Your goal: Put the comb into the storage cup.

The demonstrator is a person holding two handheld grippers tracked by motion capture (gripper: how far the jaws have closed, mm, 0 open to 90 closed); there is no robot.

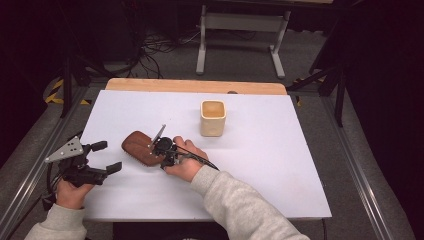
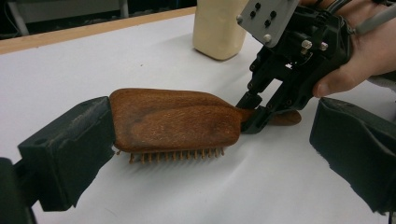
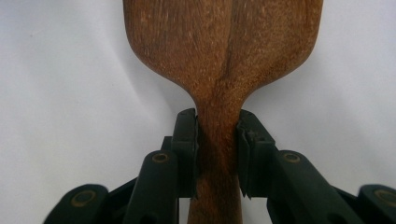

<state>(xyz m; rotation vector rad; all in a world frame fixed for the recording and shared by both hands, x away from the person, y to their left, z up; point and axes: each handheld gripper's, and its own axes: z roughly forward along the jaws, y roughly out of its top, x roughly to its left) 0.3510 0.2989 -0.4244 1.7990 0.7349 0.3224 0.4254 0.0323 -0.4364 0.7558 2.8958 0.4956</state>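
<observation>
1. White table (image 1: 260, 165): wooden strip along its far edge, floor and dark cables beyond it.
2. Person's arms enter from the near side, grey sleeves; right hand (image 1: 186, 167) near the table's middle, left hand (image 1: 72, 192) at the near-left corner.
3. Wooden hairbrush (image 1: 140, 146): lies flat on the table left of centre, bristles down, wooden back up; handle points toward the right hand. Bristles seen under the head in the left gripper view (image 2: 173, 121).
4. Cream square cup (image 1: 213, 118): upright, open top, well apart from the brush, farther back and to the right.
5. Left gripper (image 1: 106, 156): jaws spread wide, nothing between them, just left of the brush head, not touching it.
6. Right gripper (image 3: 217, 149): jaws closed narrow on the brush handle at the neck, pads pressing both sides (image 3: 187, 144); also seen gripping the handle in the left gripper view (image 2: 261, 114).
</observation>
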